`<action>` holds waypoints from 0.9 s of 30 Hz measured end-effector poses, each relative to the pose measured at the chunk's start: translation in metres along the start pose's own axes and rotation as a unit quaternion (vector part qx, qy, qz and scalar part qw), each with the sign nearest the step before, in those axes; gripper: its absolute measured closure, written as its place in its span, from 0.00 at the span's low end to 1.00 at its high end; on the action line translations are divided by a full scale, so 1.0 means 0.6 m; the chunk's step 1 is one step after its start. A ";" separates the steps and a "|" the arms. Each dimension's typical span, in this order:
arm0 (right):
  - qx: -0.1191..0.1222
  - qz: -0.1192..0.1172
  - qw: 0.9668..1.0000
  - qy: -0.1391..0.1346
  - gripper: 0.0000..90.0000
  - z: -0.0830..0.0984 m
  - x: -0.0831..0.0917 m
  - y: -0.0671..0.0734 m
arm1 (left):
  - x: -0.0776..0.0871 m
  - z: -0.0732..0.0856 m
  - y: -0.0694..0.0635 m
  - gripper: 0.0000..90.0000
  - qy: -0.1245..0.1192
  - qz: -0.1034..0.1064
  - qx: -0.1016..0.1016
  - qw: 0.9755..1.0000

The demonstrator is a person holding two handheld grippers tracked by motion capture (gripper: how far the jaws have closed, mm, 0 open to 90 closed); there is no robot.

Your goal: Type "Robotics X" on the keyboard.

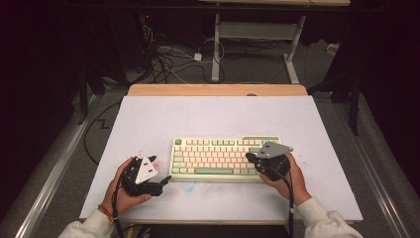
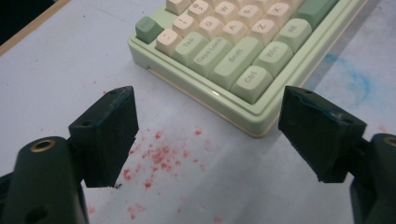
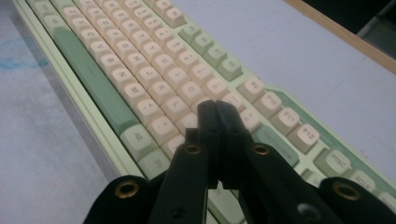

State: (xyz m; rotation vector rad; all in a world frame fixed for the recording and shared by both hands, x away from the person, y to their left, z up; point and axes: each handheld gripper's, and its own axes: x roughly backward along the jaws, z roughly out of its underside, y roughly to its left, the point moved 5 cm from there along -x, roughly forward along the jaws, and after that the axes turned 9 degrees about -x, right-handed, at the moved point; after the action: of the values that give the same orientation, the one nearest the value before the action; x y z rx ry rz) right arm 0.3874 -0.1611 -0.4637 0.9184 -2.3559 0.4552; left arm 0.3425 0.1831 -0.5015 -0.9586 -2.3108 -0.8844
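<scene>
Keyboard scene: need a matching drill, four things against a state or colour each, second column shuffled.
Things:
1. left gripper
2. right gripper
3. spacebar
4. speckles on the table by the keyboard's corner

States or colours:
A. red
B. jaws shut, over the keyboard's right end
C. green
D. jaws wide apart with nothing between them, off the keyboard's left end

Pairs: 1-D, 2-B, 3-C, 4-A
</scene>
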 end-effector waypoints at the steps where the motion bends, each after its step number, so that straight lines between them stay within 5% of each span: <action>1: 0.003 -0.001 1.000 0.001 1.00 -0.003 -0.005 0.002 | 0.001 0.002 -0.001 0.21 0.003 0.000 -0.001 1.000; 15: 0.011 -0.019 1.000 0.023 1.00 -0.034 -0.071 0.021 | 0.011 0.019 -0.011 0.21 0.018 0.003 -0.001 1.000; 27: 0.010 -0.011 0.999 0.036 1.00 -0.036 -0.092 0.017 | 0.011 0.021 -0.012 0.21 0.021 0.003 -0.002 1.000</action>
State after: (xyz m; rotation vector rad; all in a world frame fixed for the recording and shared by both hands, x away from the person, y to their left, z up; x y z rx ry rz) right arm 0.4216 -0.1151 -0.4816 0.9217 -2.2776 0.4958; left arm 0.3307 0.1911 -0.5086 -0.9388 -2.2711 -0.8978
